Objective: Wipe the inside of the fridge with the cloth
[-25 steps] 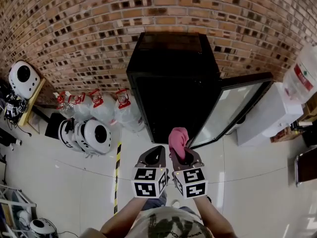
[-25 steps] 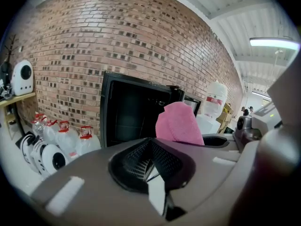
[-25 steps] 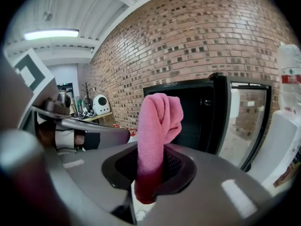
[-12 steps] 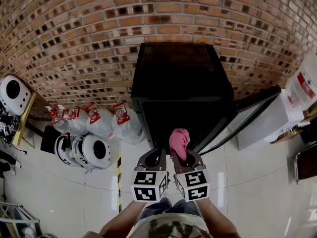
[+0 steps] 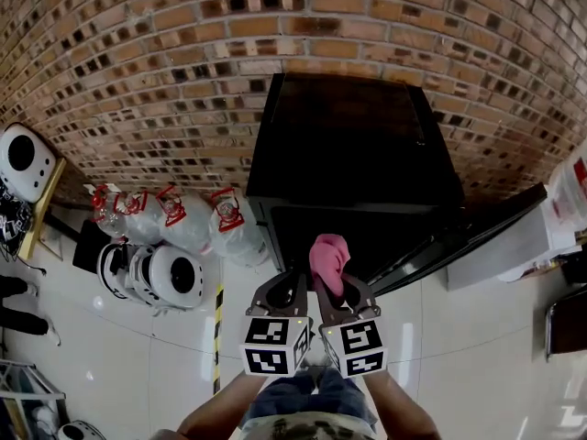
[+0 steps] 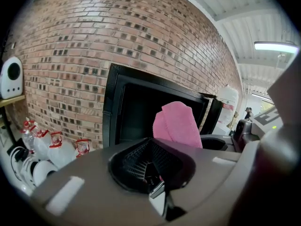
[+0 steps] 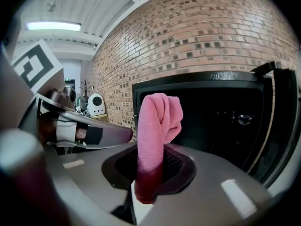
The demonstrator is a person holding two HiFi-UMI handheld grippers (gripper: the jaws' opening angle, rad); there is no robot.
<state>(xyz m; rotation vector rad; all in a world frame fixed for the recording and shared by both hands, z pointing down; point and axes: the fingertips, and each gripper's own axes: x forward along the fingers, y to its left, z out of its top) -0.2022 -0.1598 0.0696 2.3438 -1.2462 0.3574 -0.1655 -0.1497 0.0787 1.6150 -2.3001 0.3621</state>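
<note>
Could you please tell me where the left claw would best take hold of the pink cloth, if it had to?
The pink cloth's free upper part, the folded lobe standing upright above the right claw, which clamps the bottom end. Come from the left, with the left claw opened first; it sits shut close alongside.

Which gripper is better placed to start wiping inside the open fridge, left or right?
The right gripper: it is shut on the pink cloth, which stands up toward the open fridge ahead. The left gripper is shut with nothing in it.

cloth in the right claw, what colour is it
Pink; the cloth shows best in the right gripper view.
</note>
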